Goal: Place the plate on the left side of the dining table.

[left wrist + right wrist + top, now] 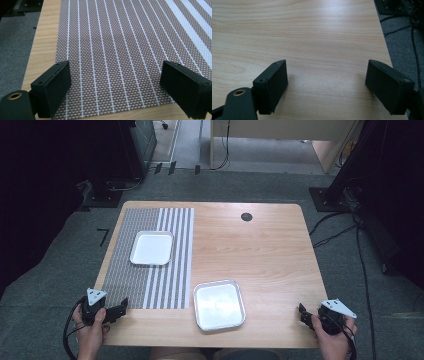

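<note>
— While the left tongs (120,309) sit at the desk's (270,250) near left corner, what are they doing?
— Nothing is held. In the left gripper view the two black jaws stand wide apart over the near edge of the woven striped placemat (120,50), with only weave between them.
— And the right tongs (303,313)?
— They rest at the near right corner, held in the person's right hand (332,336). Their jaws are spread just as wide, and the right gripper view shows bare wood grain between them.
— Where are the trays?
— The metal tray (220,305) lies near the middle of the near edge, just beside the placemat's near right corner, between the two tongs and apart from both. The white square tray (151,248) lies on the placemat, toward its far half.
— Anything else on the desk?
— A round dark cable hole (246,216) near the far edge.
</note>
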### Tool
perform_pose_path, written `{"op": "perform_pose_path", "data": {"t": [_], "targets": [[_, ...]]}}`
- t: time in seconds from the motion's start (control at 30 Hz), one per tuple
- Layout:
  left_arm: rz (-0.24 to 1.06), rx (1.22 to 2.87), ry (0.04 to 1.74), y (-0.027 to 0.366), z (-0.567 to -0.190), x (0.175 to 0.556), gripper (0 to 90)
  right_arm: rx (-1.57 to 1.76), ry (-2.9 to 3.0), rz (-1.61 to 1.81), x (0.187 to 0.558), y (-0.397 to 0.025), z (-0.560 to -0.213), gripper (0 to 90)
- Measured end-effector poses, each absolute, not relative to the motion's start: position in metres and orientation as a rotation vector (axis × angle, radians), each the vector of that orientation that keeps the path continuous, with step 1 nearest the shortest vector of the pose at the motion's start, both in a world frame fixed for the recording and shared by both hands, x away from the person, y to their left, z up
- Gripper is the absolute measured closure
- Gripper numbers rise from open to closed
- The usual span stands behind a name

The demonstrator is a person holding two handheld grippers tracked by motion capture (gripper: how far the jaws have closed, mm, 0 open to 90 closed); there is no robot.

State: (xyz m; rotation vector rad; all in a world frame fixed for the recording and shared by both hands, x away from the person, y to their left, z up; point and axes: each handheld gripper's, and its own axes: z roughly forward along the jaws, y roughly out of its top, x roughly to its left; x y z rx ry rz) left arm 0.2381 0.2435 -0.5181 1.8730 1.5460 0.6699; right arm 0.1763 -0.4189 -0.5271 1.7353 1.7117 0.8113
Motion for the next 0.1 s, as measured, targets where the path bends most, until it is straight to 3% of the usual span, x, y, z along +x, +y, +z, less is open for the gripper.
{"op": "perform_pose_path", "data": {"t": [0.1], "targets": [[0.668, 1.874, 1.546, 0.2437, -0.5181, 0.2387, 9.7, 1.727, 1.702, 0.820, 0.1737, -0.4186, -0.5285, 17.0]]}}
